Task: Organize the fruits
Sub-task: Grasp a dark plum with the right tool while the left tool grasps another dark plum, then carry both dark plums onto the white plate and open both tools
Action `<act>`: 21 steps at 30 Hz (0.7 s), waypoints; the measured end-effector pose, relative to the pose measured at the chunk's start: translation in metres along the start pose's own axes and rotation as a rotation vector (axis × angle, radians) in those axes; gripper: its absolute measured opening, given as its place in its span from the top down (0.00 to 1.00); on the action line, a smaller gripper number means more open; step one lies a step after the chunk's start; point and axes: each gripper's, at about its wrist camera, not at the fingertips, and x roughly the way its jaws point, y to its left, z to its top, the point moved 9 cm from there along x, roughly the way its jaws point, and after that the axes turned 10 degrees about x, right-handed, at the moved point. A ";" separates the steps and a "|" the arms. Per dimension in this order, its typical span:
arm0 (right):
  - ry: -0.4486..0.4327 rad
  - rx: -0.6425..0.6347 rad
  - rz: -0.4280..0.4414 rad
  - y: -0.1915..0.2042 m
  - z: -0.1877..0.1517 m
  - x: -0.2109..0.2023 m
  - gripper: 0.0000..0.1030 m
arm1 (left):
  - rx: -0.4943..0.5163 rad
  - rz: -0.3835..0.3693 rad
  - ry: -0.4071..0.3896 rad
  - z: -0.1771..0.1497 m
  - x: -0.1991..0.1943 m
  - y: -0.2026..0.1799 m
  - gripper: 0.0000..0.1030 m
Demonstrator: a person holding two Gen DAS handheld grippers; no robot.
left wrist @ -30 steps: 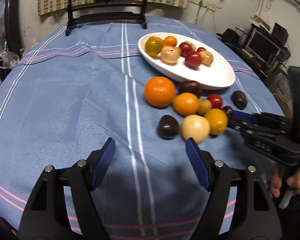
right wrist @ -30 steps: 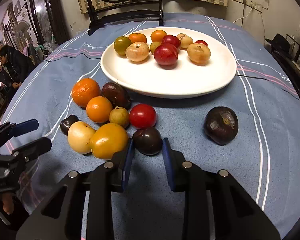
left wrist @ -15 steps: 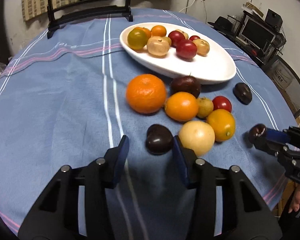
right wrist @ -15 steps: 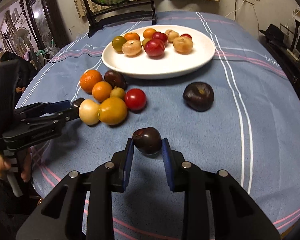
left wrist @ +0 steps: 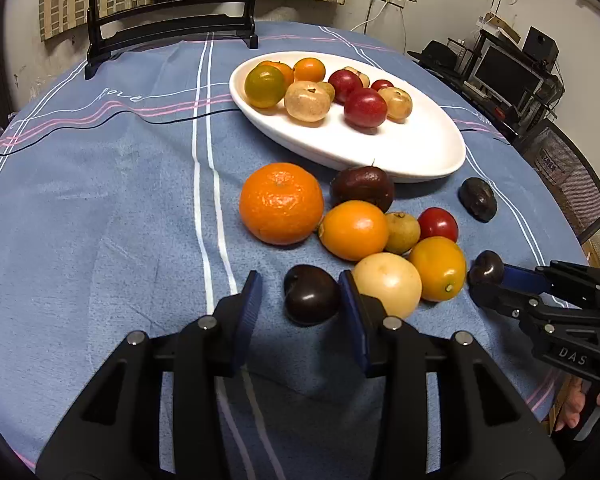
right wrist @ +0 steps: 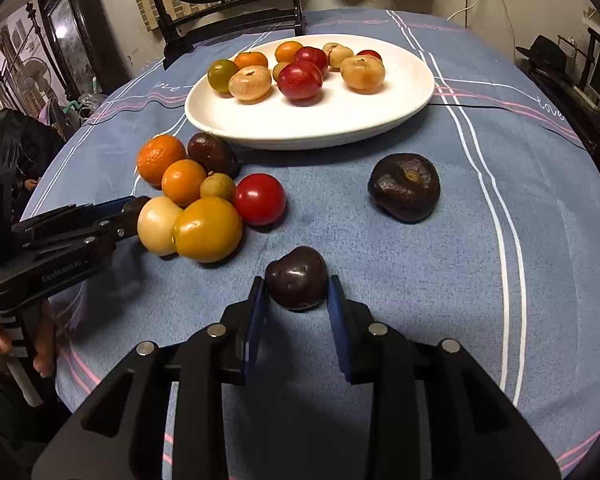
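Observation:
A dark plum (left wrist: 312,300) lies on the blue cloth between the blue pads of my left gripper (left wrist: 300,300). Its jaws are closing; the right pad is at the plum, while a gap shows at the left pad. My right gripper (right wrist: 297,286) is shut on a second dark plum (right wrist: 296,278), held clear of the fruit cluster; that gripper (left wrist: 488,276) also shows at the right of the left wrist view. Loose beside the first plum lie a pale yellow fruit (left wrist: 388,284), oranges (left wrist: 281,202) and a red tomato (left wrist: 438,224). The white plate (left wrist: 420,152) behind them holds several fruits.
A wrinkled dark fruit (right wrist: 404,186) lies alone to the right of the cluster. A black mirror stand (left wrist: 172,36) stands at the table's far edge. A hand (left wrist: 576,404) grips the right tool past the near table edge. Shelves with a monitor (left wrist: 508,76) stand at the right.
My left gripper moved forward to the dark plum and its jaws narrowed around it. My right gripper drew its plum back from the cluster toward the near edge.

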 end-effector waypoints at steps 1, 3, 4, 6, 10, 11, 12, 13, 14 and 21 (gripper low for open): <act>0.001 0.012 0.001 -0.001 0.000 -0.001 0.70 | 0.000 0.001 0.000 0.000 0.000 0.000 0.67; 0.001 0.026 0.009 0.000 -0.001 -0.005 0.70 | 0.012 -0.008 -0.005 -0.001 -0.004 -0.005 0.74; -0.004 0.022 0.009 0.001 0.000 -0.008 0.70 | 0.014 -0.005 -0.005 -0.002 -0.006 -0.006 0.74; -0.018 0.011 0.009 0.004 0.001 -0.014 0.70 | 0.001 -0.009 -0.005 -0.004 -0.010 -0.006 0.74; -0.040 0.002 0.021 0.009 0.002 -0.026 0.70 | -0.032 -0.019 -0.014 -0.010 -0.022 -0.007 0.74; -0.043 0.001 0.025 0.010 0.002 -0.027 0.70 | -0.035 -0.020 -0.021 -0.011 -0.027 -0.008 0.74; -0.047 0.001 0.031 0.011 0.001 -0.030 0.70 | -0.036 -0.019 -0.031 -0.011 -0.033 -0.009 0.74; -0.049 0.001 0.034 0.011 0.001 -0.031 0.70 | -0.035 -0.016 -0.039 -0.011 -0.037 -0.009 0.74; -0.052 0.003 0.038 0.012 0.001 -0.033 0.70 | -0.033 -0.012 -0.047 -0.011 -0.042 -0.010 0.74; -0.070 -0.004 0.056 0.015 -0.001 -0.041 0.70 | -0.006 -0.005 -0.098 -0.004 -0.070 -0.018 0.74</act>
